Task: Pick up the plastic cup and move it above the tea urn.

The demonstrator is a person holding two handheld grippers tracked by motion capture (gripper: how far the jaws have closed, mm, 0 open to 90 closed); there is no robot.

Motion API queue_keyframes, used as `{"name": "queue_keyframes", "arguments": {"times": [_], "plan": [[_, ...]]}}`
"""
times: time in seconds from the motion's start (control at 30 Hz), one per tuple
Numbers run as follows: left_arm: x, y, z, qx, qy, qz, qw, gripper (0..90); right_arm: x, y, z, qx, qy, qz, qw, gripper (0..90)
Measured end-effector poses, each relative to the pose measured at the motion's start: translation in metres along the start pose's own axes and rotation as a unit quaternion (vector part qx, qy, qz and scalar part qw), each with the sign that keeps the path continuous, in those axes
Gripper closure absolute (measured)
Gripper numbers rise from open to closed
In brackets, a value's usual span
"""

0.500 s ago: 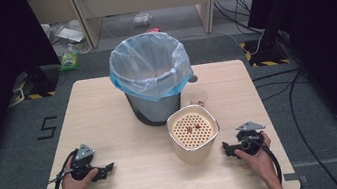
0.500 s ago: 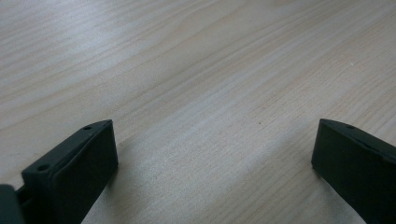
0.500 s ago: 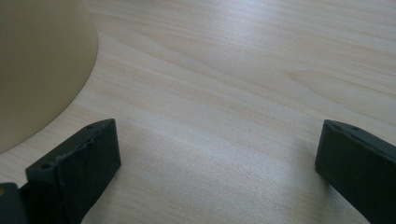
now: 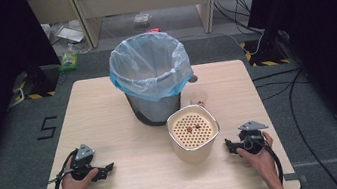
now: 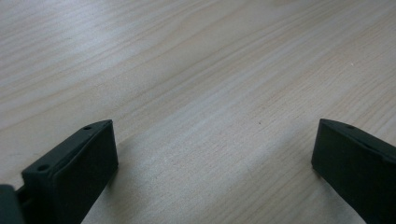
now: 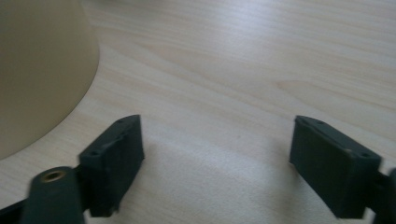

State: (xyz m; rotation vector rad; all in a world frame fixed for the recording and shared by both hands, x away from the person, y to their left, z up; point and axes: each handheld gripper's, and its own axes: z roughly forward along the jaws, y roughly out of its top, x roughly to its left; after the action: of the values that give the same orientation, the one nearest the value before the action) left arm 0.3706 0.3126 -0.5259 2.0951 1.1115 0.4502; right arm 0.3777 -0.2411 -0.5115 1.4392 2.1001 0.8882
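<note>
Our right gripper (image 4: 231, 145) rests jaws apart by the cream container (image 4: 194, 133) near the table's (image 4: 108, 108) front edge; the left gripper (image 4: 107, 170) too. We should close squarely on its wall, not tipping it

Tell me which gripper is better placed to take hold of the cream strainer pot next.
Right, probably. The right gripper rests open on the table just beside the pot, whose wall shows close by in its own view. The left gripper is also open but lies farther off, facing bare wood.
</note>
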Motion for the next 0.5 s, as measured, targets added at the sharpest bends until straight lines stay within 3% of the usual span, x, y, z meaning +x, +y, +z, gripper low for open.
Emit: {"name": "queue_keyframes", "arguments": {"times": [0.2, 0.5], "plan": [[0.0, 0.0, 0.0, 0.0, 0.0, 0.0, 1.0, 0.0, -0.006, 0.009, -0.01, -0.023, -0.004, 0.005, 0.9997, 19.9], [0.0, 0.0, 0.0, 0.0, 0.0, 0.0, 1.0, 0.0, -0.014, 0.032, -0.023, -0.033, -0.008, 0.012, 0.9993, 22.8]]}}
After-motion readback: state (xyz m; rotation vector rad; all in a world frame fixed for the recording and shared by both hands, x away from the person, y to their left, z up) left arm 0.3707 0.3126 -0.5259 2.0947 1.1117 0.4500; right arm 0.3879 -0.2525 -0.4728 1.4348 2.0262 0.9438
